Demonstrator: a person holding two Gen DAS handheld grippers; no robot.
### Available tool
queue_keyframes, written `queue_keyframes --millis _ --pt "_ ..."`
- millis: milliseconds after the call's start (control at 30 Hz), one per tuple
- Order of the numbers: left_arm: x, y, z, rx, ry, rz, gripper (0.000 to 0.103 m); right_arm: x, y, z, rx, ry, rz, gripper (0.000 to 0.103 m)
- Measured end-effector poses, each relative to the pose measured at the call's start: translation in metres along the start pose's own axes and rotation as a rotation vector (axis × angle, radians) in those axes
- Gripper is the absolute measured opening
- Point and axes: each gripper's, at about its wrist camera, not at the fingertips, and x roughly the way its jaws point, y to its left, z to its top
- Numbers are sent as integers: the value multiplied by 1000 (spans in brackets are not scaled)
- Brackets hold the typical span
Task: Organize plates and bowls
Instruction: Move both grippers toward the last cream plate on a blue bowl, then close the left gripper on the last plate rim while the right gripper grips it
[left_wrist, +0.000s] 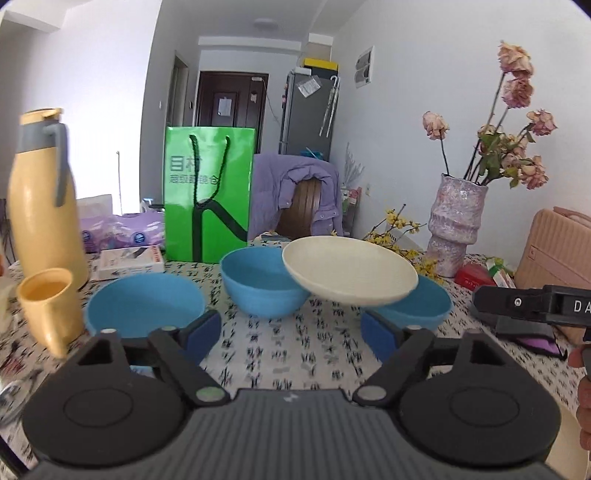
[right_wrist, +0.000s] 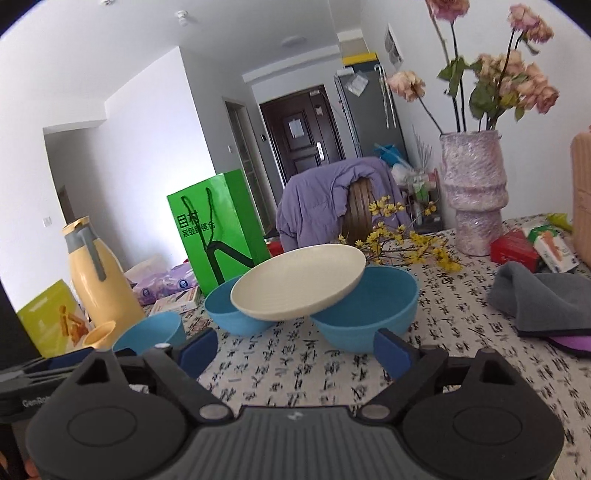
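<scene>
Cream plate (right_wrist: 299, 286) bridges two blue bowls (right_wrist: 365, 306) before green bag (right_wrist: 218, 229); both grippers gape empty.

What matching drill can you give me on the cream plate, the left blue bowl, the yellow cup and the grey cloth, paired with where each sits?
Things:
1. cream plate
2. left blue bowl
3. yellow cup
4. grey cloth

Places:
A. beside the yellow flask, at the table's left edge
B. tilted, propped on the rims of two blue bowls
C. alone on the tablecloth, nearest the left claw
D. on the right side of the table, in front of the red box

Pairs: 1-B, 2-C, 3-A, 4-D
</scene>
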Motion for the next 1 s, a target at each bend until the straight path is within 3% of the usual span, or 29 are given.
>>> queue_keyframes --millis 267,467,633,700,800,900,1000 --pt "123 23 55 -99 104 -48 57 97 -28 57 93 84 -47 78" --pt "187 25 64 -102 177 -43 46 160 -53 68 117 146 -125 55" --pt "218 23 64 -87 230 -22 37 187 -63 67 130 183 -138 46" --pt "227 25 62 -101 248 -21 26 195 -66 64 139 200 -139 42" --pt "234 26 59 -127 276 -45 10 201 -71 60 176 213 -116 27" --pt "231 23 58 -108 265 -24 10 203 -75 58 211 213 -99 12" --pt "223 22 60 -121 262 -19 9 201 -73 57 205 207 -109 11"
